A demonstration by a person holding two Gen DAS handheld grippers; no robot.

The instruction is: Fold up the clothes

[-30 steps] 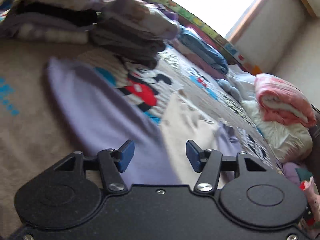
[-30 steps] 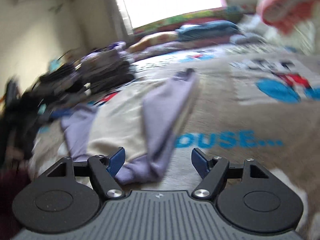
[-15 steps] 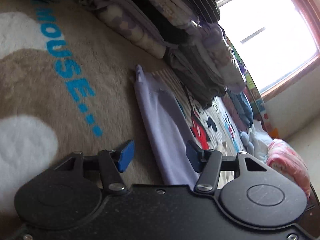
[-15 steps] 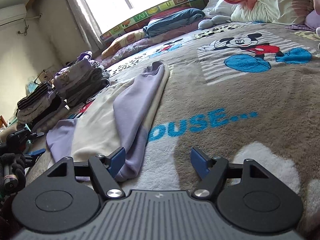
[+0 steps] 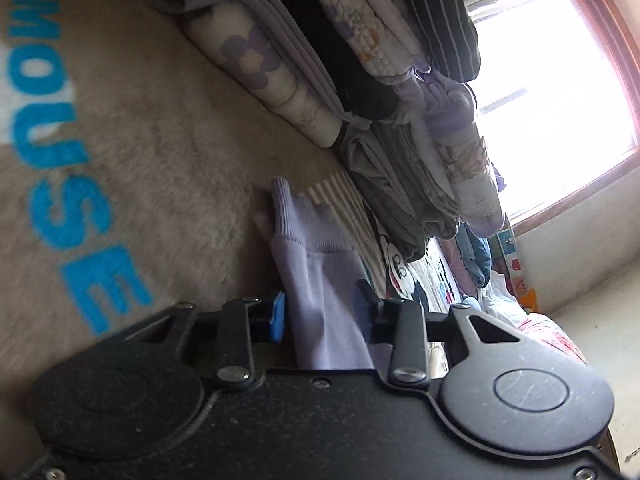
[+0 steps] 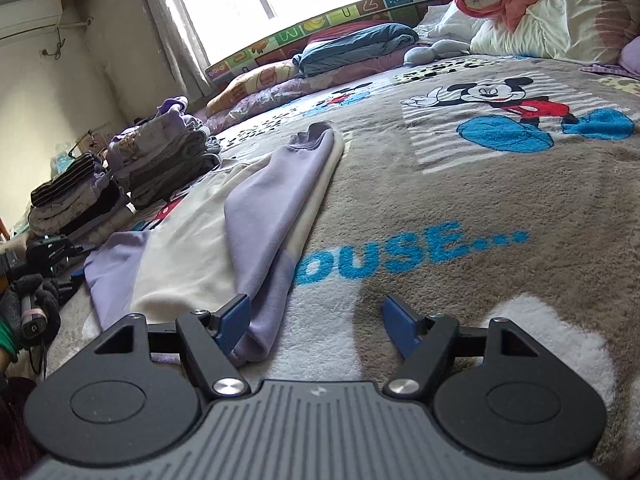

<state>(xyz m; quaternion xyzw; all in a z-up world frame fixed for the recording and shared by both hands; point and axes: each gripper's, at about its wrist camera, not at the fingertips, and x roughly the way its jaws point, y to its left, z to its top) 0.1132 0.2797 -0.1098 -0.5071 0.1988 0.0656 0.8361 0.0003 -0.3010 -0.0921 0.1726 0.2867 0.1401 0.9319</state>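
A cream top with lilac sleeves (image 6: 188,240) lies flat on the Mickey Mouse blanket (image 6: 500,184). One lilac sleeve (image 6: 276,196) is folded across its body. My right gripper (image 6: 316,320) is open, low over the blanket at the garment's near edge, its left finger (image 6: 234,320) beside the folded sleeve end. My left gripper (image 5: 320,312) is open, and the other lilac sleeve (image 5: 316,280) runs between its fingers, ribbed cuff (image 5: 296,216) beyond the tips. The jaws do not pinch the sleeve.
Stacks of folded clothes (image 5: 340,60) stand right beyond the left sleeve's cuff; they also show in the right wrist view (image 6: 120,176). Pillows and a pink quilt (image 6: 520,4) lie at the bed's far end under the window. A gloved hand (image 6: 28,312) is at the left edge.
My left gripper has moved in along the lilac sleeve, so the sleeve now lies between its fingers with the cuff close ahead. My right gripper has edged slightly closer to the garment's near edge.
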